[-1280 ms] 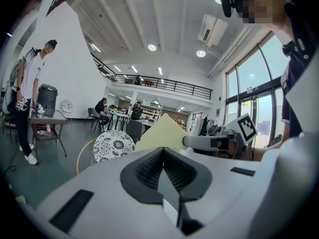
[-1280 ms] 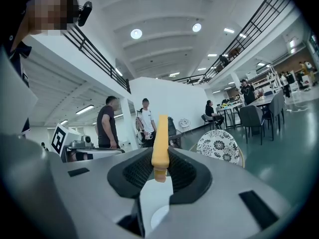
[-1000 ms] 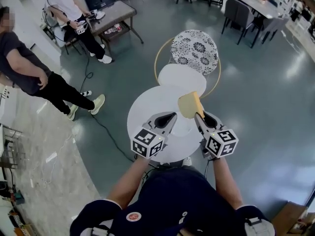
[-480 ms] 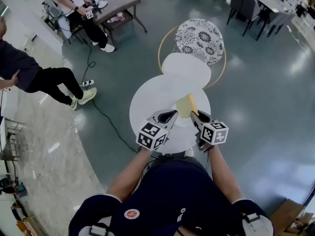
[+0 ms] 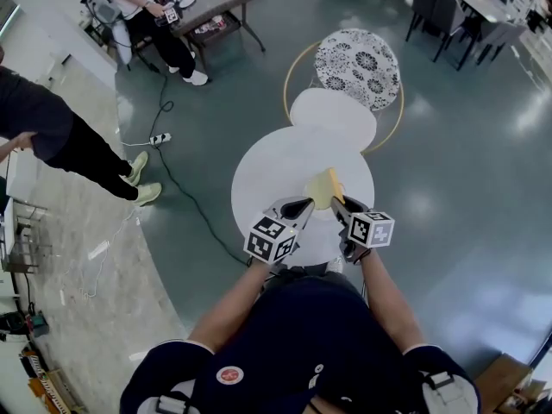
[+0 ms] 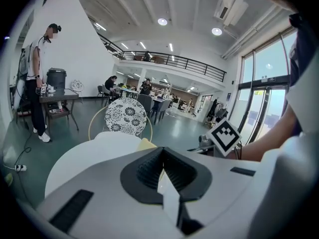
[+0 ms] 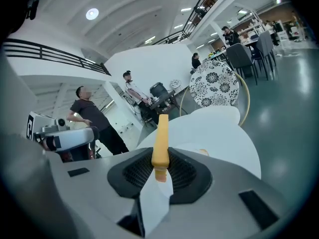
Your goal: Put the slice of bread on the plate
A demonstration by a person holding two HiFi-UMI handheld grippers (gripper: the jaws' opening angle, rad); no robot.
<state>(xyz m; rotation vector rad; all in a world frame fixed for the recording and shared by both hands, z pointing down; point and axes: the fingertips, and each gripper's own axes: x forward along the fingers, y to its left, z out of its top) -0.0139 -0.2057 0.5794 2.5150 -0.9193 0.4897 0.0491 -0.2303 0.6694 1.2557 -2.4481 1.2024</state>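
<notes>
My right gripper is shut on a pale yellow slice of bread, which stands on edge between its pads, just above the round white table. A white plate lies on the table right below the slice and is hard to tell from the tabletop. Beside it on the left, my left gripper has its jaws together with nothing between them. In the left gripper view a corner of the bread peeks over the jaws.
A smaller round white table touches the far side, with a black-and-white patterned chair behind it. A person stands at the left near a cable on the floor. Another person stands by a dark table.
Both grippers have sunk toward the table. The bread has come down with the right gripper and rolled a little. The left gripper stays shut and empty.
</notes>
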